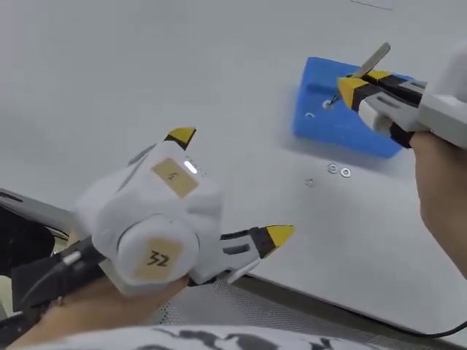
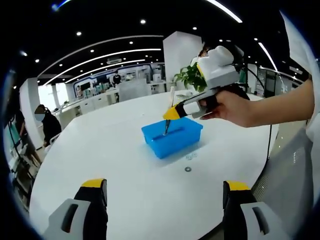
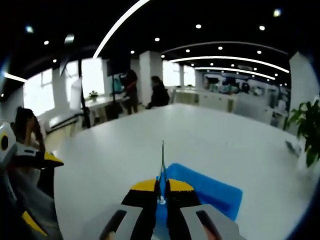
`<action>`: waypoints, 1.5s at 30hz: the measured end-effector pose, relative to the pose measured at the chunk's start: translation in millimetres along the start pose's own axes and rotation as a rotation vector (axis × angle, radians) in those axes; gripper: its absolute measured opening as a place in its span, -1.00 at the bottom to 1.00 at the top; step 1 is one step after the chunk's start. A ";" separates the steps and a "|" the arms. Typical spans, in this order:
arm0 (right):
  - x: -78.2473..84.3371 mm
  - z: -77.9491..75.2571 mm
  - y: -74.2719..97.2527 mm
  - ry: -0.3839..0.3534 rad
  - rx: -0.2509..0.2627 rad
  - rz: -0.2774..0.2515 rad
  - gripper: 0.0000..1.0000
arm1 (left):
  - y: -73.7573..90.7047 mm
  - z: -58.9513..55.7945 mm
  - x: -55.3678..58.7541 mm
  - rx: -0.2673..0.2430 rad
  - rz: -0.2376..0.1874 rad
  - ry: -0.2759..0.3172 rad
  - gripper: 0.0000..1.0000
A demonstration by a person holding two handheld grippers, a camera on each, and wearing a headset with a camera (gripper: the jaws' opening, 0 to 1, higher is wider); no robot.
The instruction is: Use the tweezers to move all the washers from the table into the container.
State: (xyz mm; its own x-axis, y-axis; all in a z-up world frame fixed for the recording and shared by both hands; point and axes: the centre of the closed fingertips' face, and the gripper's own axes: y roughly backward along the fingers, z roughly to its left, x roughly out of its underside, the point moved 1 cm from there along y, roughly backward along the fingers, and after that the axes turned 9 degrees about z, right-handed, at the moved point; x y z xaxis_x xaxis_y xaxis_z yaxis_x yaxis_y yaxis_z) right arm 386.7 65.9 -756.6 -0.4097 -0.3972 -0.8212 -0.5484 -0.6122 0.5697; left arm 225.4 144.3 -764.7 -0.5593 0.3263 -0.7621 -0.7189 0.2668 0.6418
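The blue container (image 1: 350,124) sits on the white table at the upper right. My right gripper (image 1: 353,87) hovers over it, shut on thin metal tweezers (image 1: 373,60) whose tips point down into the container beside a small washer (image 1: 326,104). Three washers (image 1: 339,170) lie on the table just in front of the container. My left gripper (image 1: 230,184) is open and holds nothing, low near the table's front edge. From the left gripper view, the right gripper (image 2: 172,113) holds the tweezers (image 2: 166,127) over the container (image 2: 175,140), with washers (image 2: 188,169) nearby. The right gripper (image 3: 161,186) grips the tweezers (image 3: 162,165) above the container (image 3: 212,192).
The white table (image 1: 146,80) is wide and bare to the left and behind the container. Its front edge (image 1: 343,302) runs across the lower right, with a black cable below. People and a plant (image 2: 190,76) stand far back in the room.
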 end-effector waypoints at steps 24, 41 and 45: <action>35.2 -9.2 -39.5 0.036 0.044 0.079 -0.95 | -0.1 -2.3 2.0 0.001 0.026 -0.019 0.97; 30.0 -7.6 -29.6 0.000 0.020 0.075 -0.93 | -1.9 -2.4 5.5 -0.002 0.045 -0.042 0.97; 18.4 -5.1 -15.0 0.018 0.017 0.038 -0.93 | -2.3 -2.5 5.7 -0.001 0.045 -0.040 0.97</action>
State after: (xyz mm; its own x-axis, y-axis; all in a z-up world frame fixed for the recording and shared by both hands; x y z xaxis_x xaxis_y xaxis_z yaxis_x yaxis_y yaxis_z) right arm 391.1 64.3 -780.4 -0.4172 -0.4327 -0.7992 -0.5453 -0.5843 0.6011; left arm 222.8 143.3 -770.7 -0.5742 0.3737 -0.7285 -0.6938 0.2503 0.6753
